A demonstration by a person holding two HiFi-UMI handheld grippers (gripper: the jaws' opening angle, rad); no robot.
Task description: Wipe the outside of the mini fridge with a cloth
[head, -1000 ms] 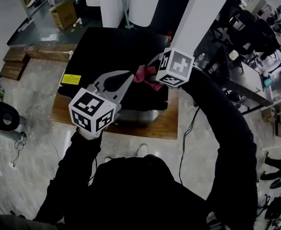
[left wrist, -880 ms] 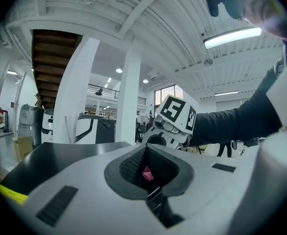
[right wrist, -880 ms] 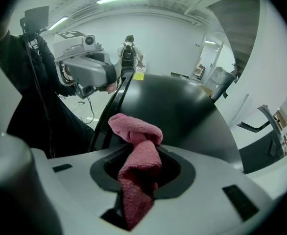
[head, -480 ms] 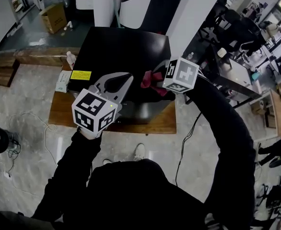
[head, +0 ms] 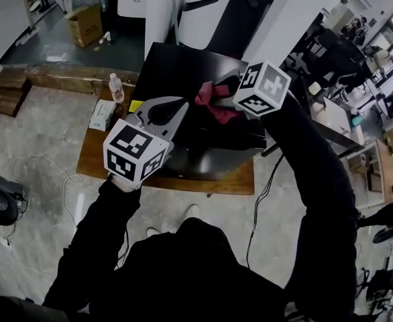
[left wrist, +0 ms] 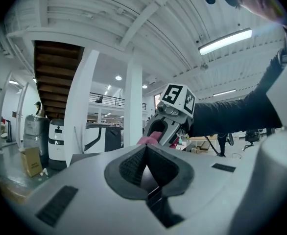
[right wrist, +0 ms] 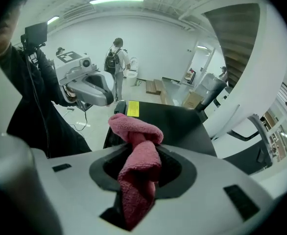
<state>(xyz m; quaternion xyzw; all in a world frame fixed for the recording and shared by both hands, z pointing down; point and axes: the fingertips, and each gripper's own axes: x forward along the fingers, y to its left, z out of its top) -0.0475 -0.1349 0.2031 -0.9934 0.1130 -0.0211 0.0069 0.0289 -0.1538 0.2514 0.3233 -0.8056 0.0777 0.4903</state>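
Within the last second our view has swung: the black box-shaped mini fridge, square below us a moment ago, now sits slanted on the low wooden table, and a clear plastic bottle and a pale carton have come into sight at its left. The right tongs are still pinching the bunched pink terry cloth above the front part of the fridge's top; whether it touches we cannot tell. We judge the top is the face being worked, with the sides and door still to do. The cloth runs lengthwise along the tongs, its wadded end poking past the tips toward the fridge's yellow-labelled corner. The left tongs are pressed together, holding nothing, just beside it.
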